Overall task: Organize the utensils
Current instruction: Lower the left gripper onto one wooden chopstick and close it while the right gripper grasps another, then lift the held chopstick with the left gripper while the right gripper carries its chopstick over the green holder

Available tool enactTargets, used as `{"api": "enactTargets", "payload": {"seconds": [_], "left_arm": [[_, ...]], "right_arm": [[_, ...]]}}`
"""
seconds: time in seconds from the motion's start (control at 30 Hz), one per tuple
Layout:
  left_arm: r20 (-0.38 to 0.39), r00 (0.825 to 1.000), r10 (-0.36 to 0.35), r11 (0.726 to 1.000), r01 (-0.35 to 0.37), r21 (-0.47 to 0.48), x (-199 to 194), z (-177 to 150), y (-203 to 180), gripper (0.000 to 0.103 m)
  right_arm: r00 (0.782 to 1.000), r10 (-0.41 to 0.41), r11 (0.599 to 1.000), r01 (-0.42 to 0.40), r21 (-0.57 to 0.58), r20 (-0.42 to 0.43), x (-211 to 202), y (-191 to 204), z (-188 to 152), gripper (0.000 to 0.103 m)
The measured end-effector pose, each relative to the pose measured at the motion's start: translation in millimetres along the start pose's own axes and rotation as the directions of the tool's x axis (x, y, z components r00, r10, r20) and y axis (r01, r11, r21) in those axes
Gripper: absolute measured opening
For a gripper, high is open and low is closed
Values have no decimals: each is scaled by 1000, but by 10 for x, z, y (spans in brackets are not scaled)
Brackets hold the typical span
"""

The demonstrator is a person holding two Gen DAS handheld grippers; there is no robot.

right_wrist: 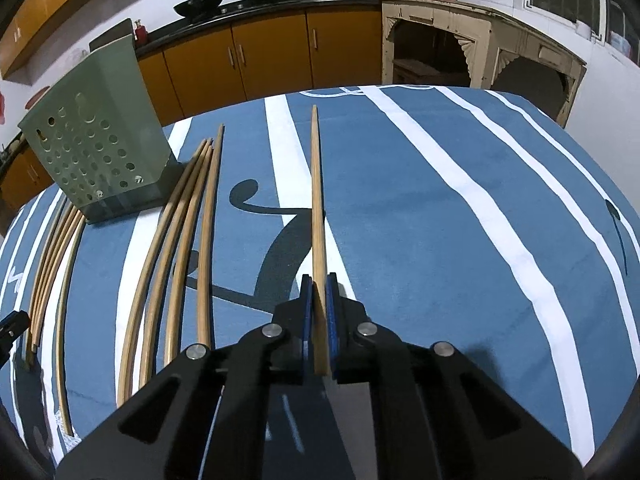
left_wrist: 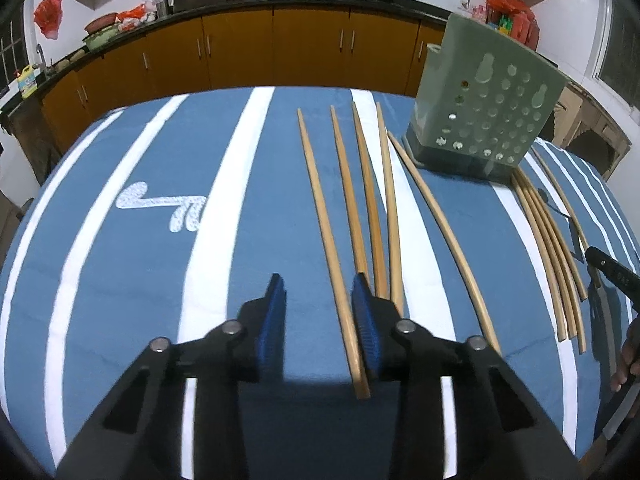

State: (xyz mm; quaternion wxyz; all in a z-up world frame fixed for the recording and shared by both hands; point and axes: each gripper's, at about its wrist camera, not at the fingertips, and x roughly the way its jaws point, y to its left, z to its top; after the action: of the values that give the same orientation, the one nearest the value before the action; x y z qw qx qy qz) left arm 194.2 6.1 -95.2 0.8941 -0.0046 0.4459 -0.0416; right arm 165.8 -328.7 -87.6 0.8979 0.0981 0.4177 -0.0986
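Risk: the right gripper (right_wrist: 319, 322) clamps one chopstick (right_wrist: 317, 216) near its butt, so the long free end may swing or slip on lifting.

The left gripper (left_wrist: 319, 316) is part-open; a second chopstick (left_wrist: 329, 240) lies between its pads, against the right one, not pinched.

Both point steeply down at the striped cloth (left_wrist: 140, 260). The green holder (left_wrist: 486, 96) stands upright between the chopstick groups.

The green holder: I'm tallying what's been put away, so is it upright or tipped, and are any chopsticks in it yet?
Upright: the green holder stands on its base on the blue cloth. Its inside is hidden, so contents cannot be told.
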Motion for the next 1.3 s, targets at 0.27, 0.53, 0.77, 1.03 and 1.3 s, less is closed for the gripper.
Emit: {"api": "enactTargets", "payload": {"seconds": [0.27, 0.53, 0.77, 1.03, 1.3], "left_arm": [[-1, 999, 42, 999, -42, 10, 92, 56, 15, 9], [3, 997, 76, 997, -76, -16, 88, 73, 169, 9], [10, 996, 87, 996, -87, -12, 6, -45, 144, 19], [19, 996, 83, 997, -83, 0, -70, -150, 127, 8], [79, 994, 69, 996, -73, 44, -374, -76, 212, 8]], "right_arm": [[1000, -1, 1000, 1, -14, 1, -13, 21, -27, 8], [1000, 0, 1000, 1, -26, 5, -71, 22, -108, 8], [1000, 5, 1000, -5, -19, 6, -92, 16, -145, 8], [999, 38, 999, -38, -6, 3, -116, -28, -154, 8], [991, 50, 999, -50, -3, 127, -514, -116, -56, 8]]}}
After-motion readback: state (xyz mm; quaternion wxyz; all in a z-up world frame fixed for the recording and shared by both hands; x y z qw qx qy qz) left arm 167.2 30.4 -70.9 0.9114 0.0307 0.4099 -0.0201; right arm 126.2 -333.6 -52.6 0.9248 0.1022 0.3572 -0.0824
